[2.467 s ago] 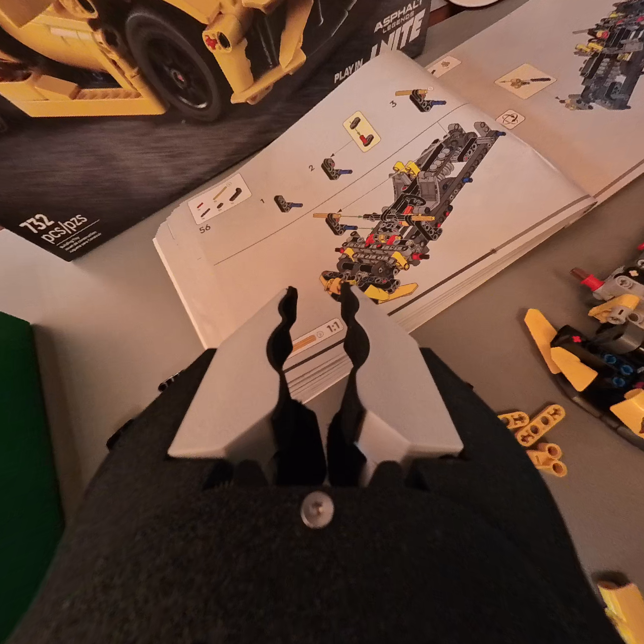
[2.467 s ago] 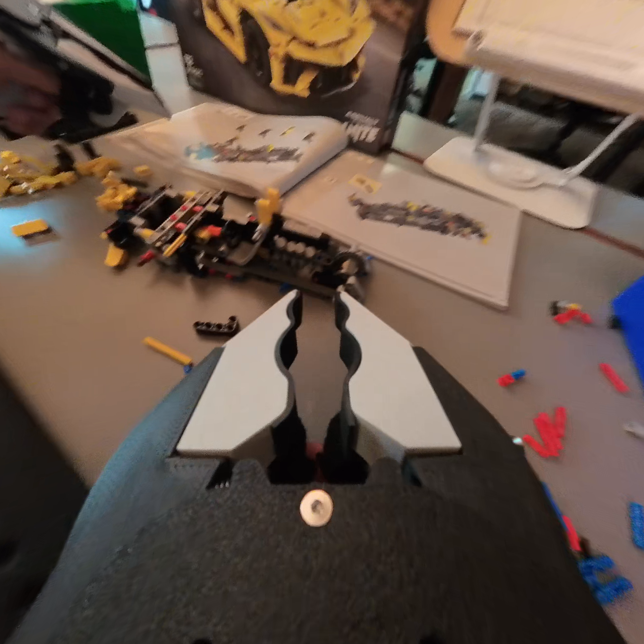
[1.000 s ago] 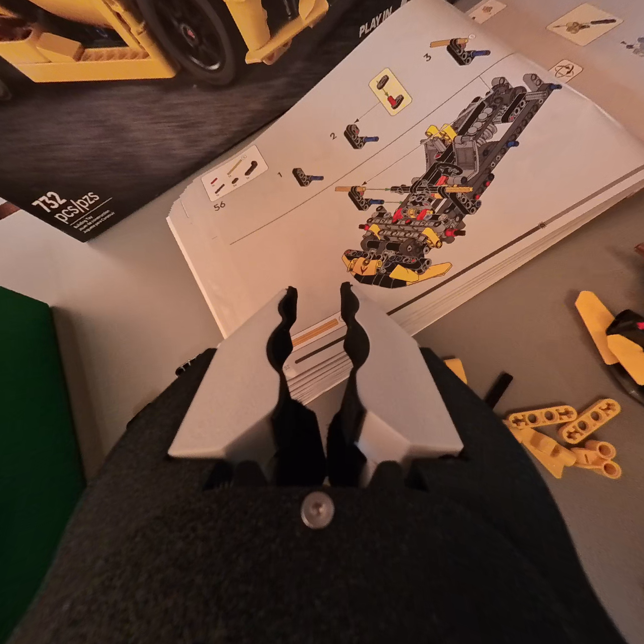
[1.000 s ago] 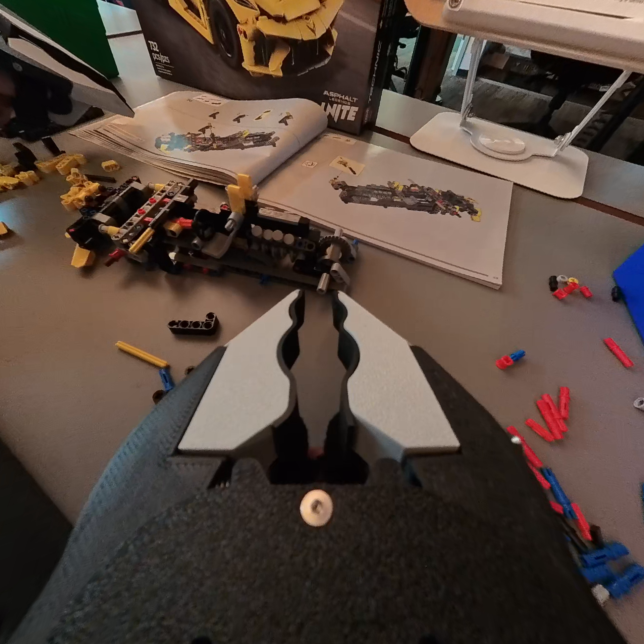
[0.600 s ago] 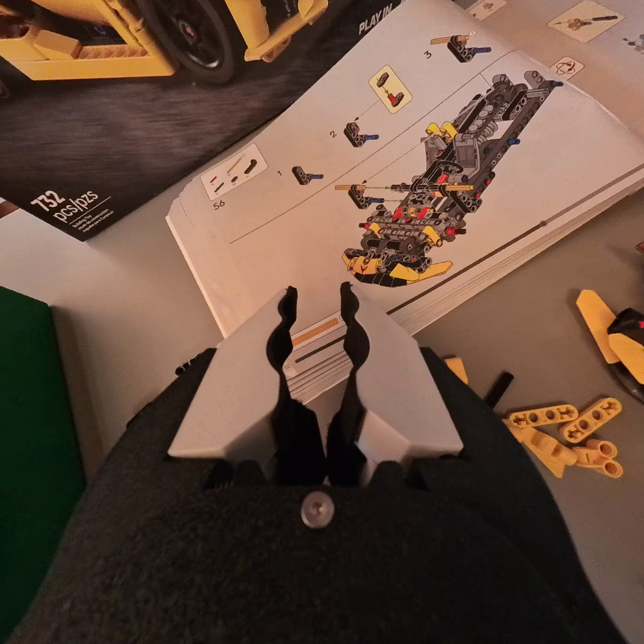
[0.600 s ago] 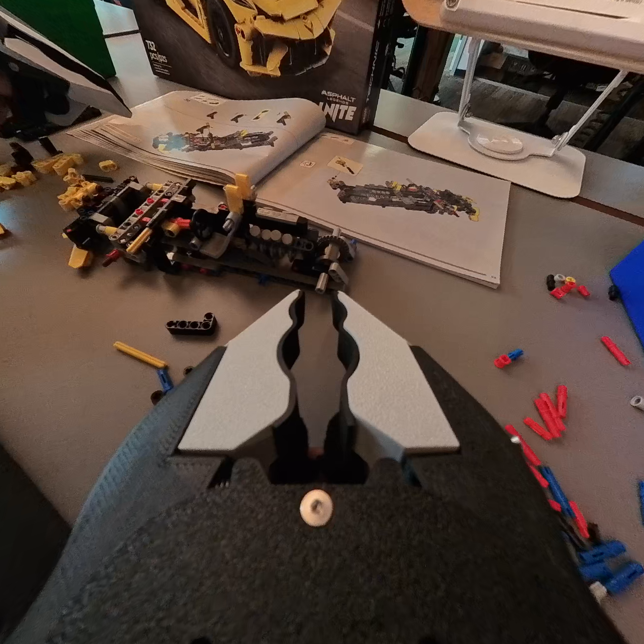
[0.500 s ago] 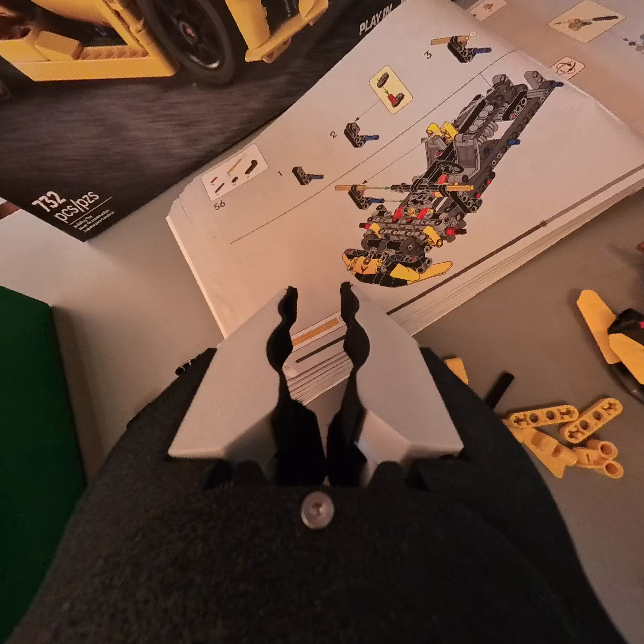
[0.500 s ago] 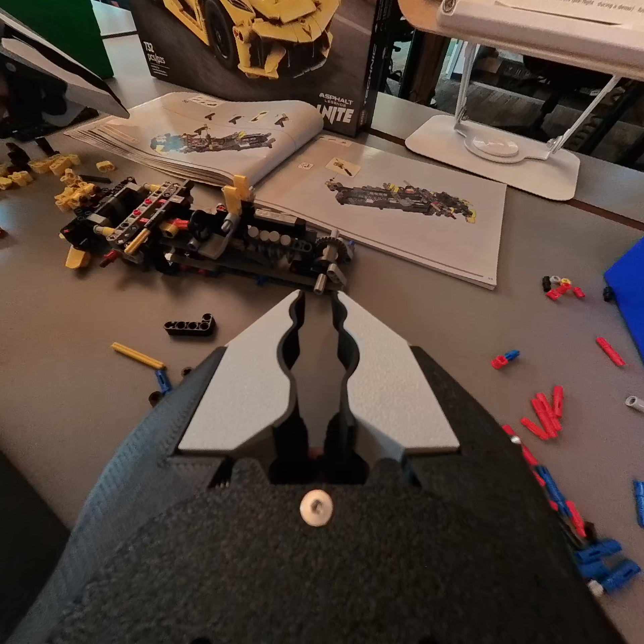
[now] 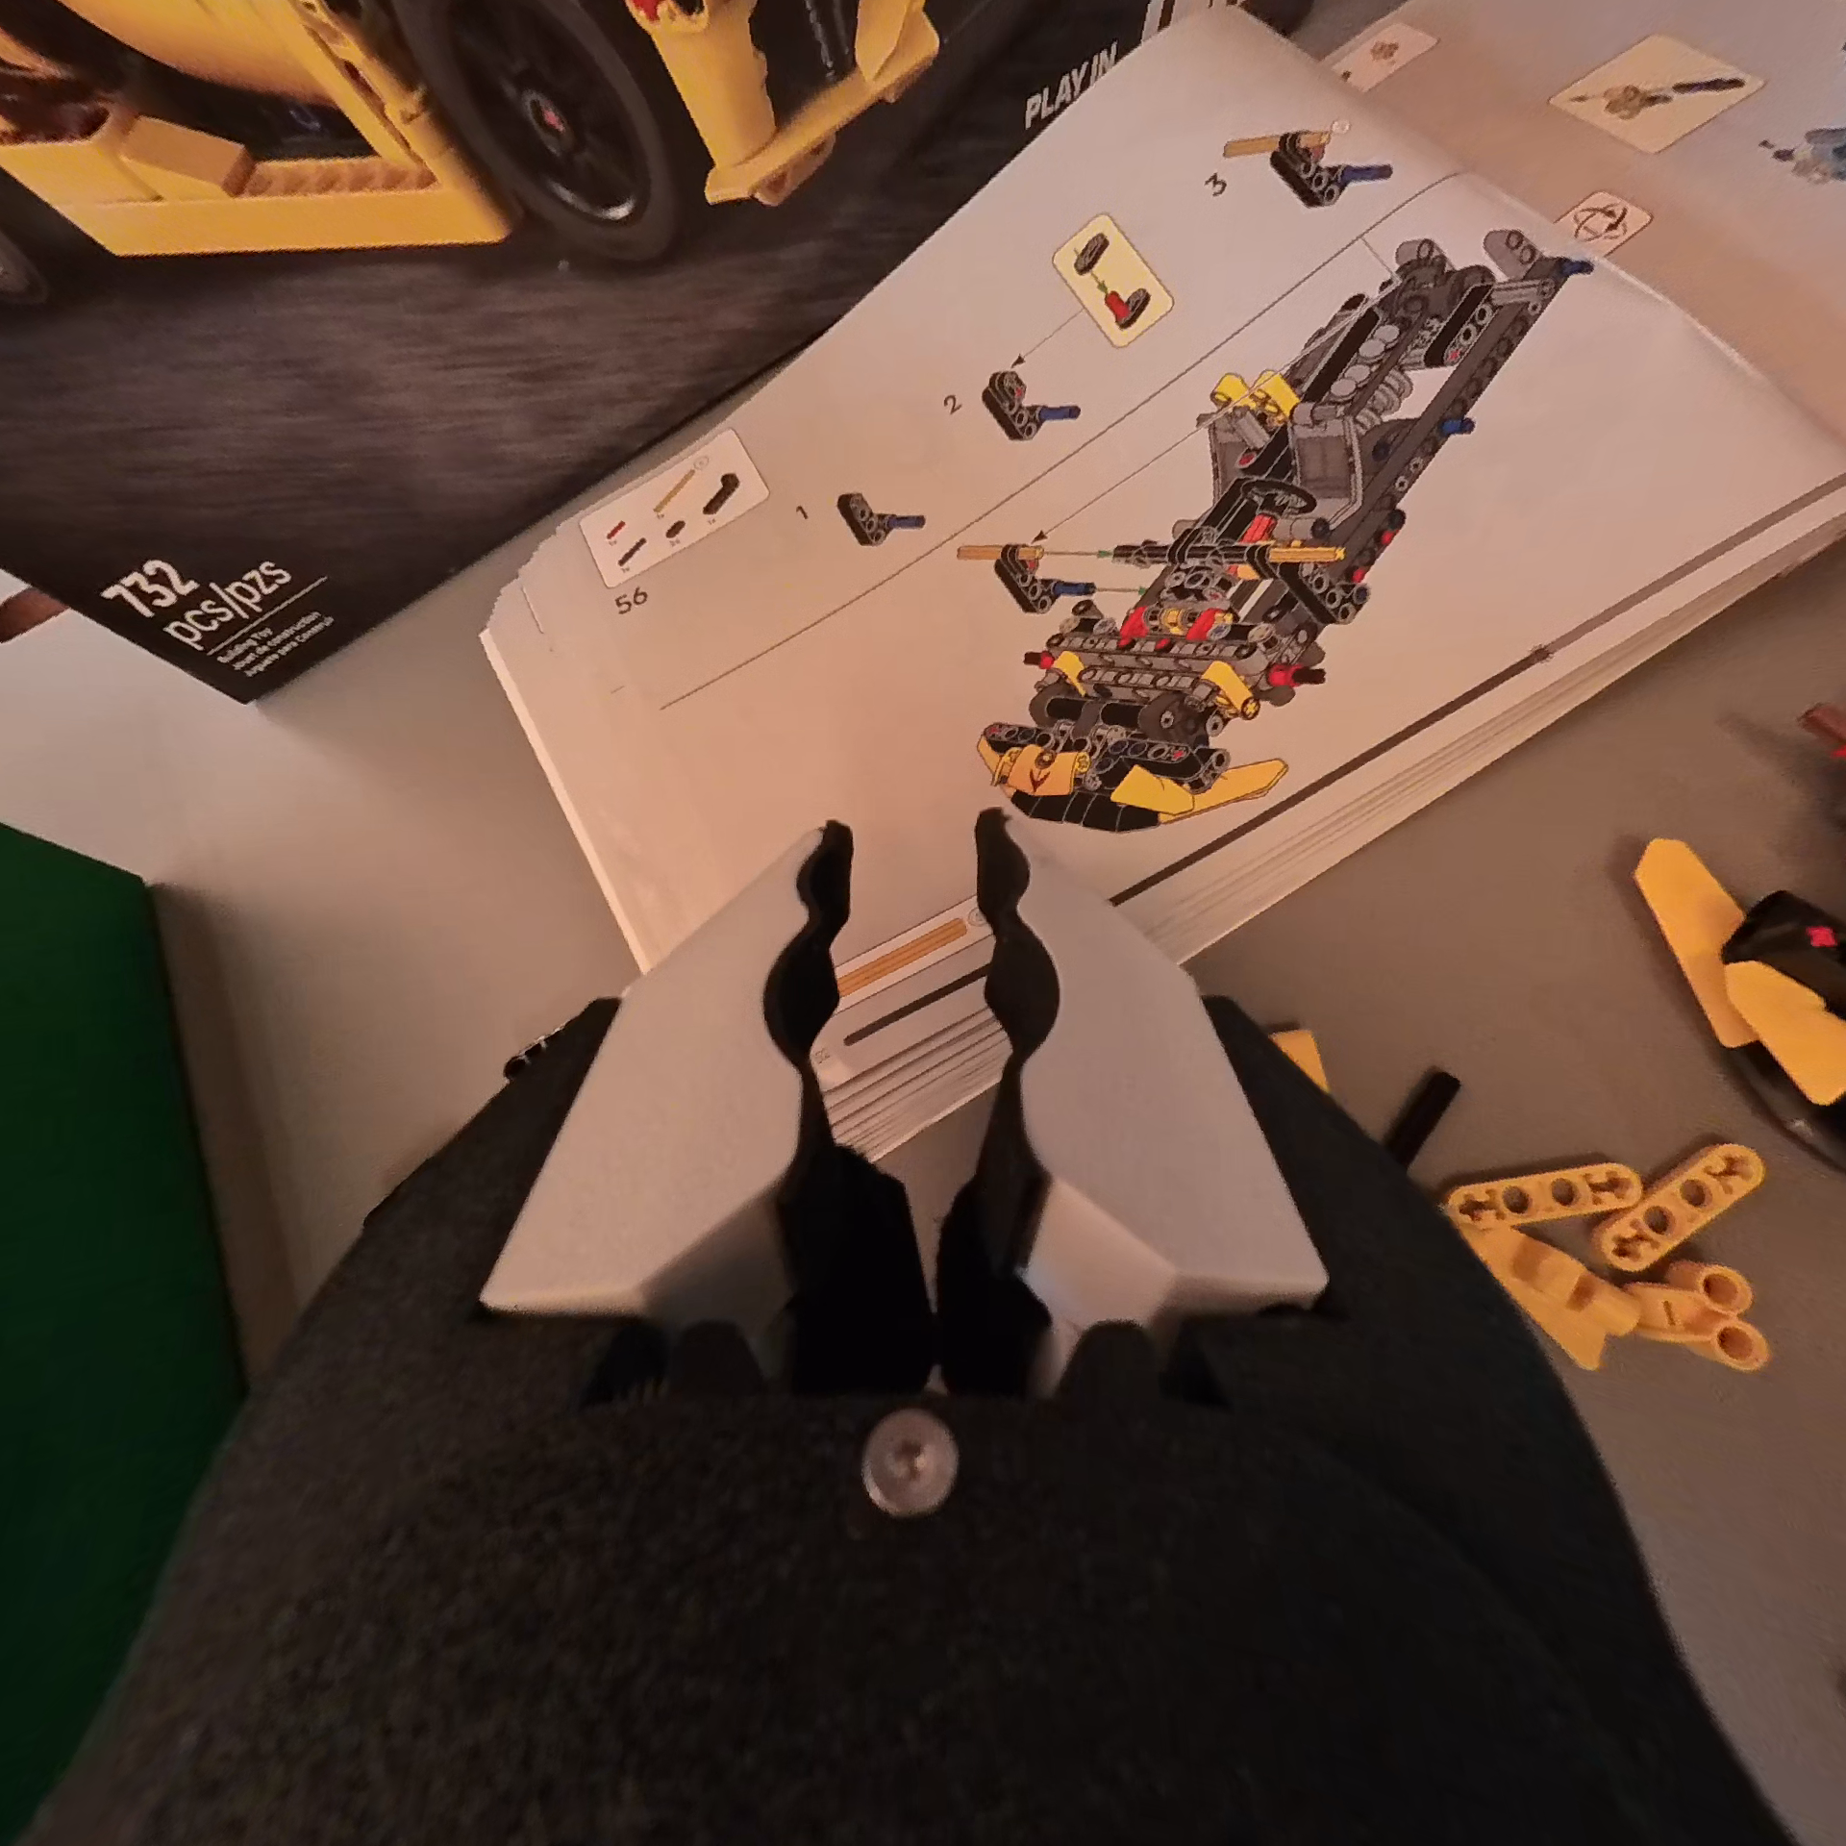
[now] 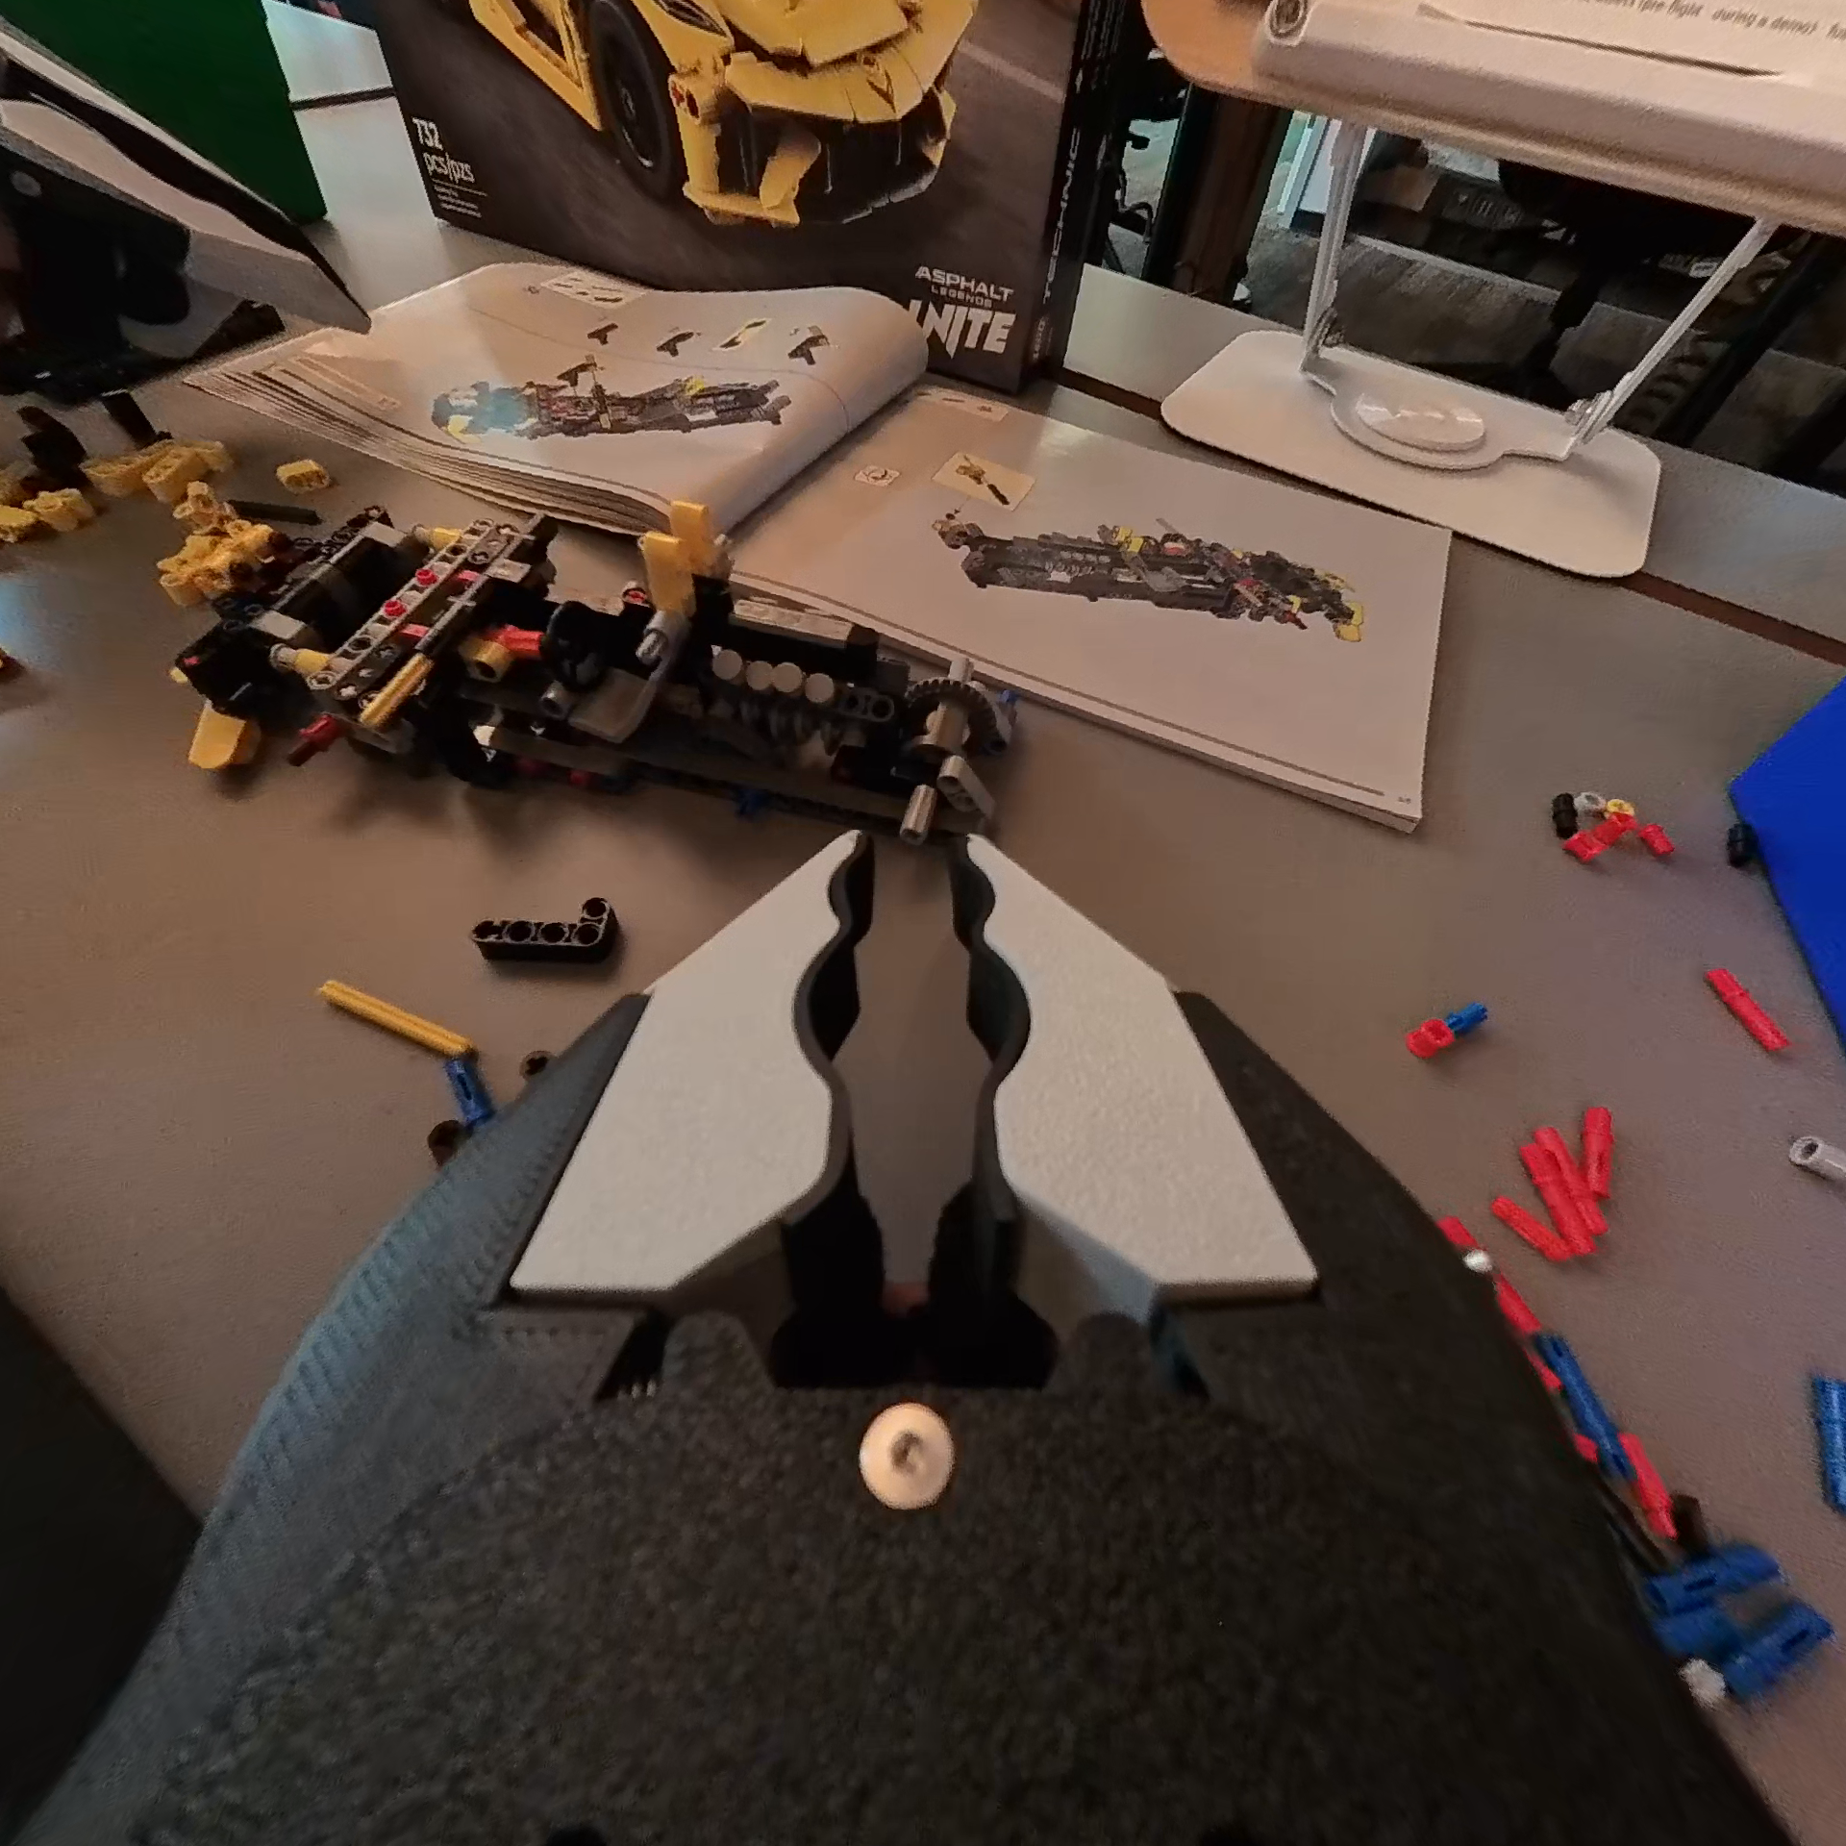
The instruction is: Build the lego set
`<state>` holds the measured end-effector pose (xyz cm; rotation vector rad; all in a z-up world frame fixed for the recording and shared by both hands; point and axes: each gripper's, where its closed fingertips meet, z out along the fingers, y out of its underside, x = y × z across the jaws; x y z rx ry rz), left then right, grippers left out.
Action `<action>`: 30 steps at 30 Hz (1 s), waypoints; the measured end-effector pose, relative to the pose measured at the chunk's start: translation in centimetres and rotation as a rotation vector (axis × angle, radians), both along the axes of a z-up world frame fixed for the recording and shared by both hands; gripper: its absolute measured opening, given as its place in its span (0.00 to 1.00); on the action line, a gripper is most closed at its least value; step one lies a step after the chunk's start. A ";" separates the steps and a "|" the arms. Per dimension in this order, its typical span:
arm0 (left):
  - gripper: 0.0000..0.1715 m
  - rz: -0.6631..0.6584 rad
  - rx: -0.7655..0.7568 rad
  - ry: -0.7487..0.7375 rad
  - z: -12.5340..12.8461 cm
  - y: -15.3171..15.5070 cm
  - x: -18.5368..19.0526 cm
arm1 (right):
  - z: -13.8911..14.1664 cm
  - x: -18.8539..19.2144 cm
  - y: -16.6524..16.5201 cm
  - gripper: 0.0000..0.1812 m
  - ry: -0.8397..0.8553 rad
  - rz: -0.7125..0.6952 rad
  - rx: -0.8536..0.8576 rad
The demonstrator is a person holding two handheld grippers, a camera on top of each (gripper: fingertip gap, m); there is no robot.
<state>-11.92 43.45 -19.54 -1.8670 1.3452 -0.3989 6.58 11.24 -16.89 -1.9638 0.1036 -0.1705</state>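
The half-built car chassis (image 10: 589,679), black and grey with yellow and red parts, lies on the grey table in the right wrist view. My right gripper (image 10: 909,849) is open and empty, its tips just short of the chassis's rear axle and gear. My left gripper (image 9: 911,829) is open and empty, hovering over the lower edge of the open instruction booklet (image 9: 999,479). The booklet also shows in the right wrist view (image 10: 619,410). A black L-shaped beam (image 10: 547,931), a yellow axle (image 10: 395,1019) and a blue pin (image 10: 465,1087) lie left of my right gripper.
The set's box (image 10: 759,150) stands behind the booklet. Loose yellow beams (image 9: 1608,1249) lie right of my left gripper. Red pins (image 10: 1563,1189) and blue pins (image 10: 1728,1608) lie scattered to the right. A white lamp base (image 10: 1418,450), a blue sheet (image 10: 1798,859) and a green sheet (image 9: 70,1199) border the work area. Left tips to right tips: about 40 centimeters. About 10 centimeters separates my right fingertips from the blue pin (image 10: 465,1087).
My left gripper shifted left over the booklet 2.5 to 1 s ago, then held still. My right gripper steadied and eased slightly back from the chassis. Both stayed open.
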 end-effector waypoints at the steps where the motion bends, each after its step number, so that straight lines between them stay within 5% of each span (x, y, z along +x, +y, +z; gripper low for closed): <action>1: 0.13 -0.002 -0.003 -0.002 0.0 -0.1 0.1 | 0.1 0.0 0.0 0.08 -0.004 0.000 0.005; 30: 0.13 -0.001 0.002 -0.017 0.4 -0.2 0.3 | 0.6 -0.3 -0.1 0.08 -0.004 0.011 0.031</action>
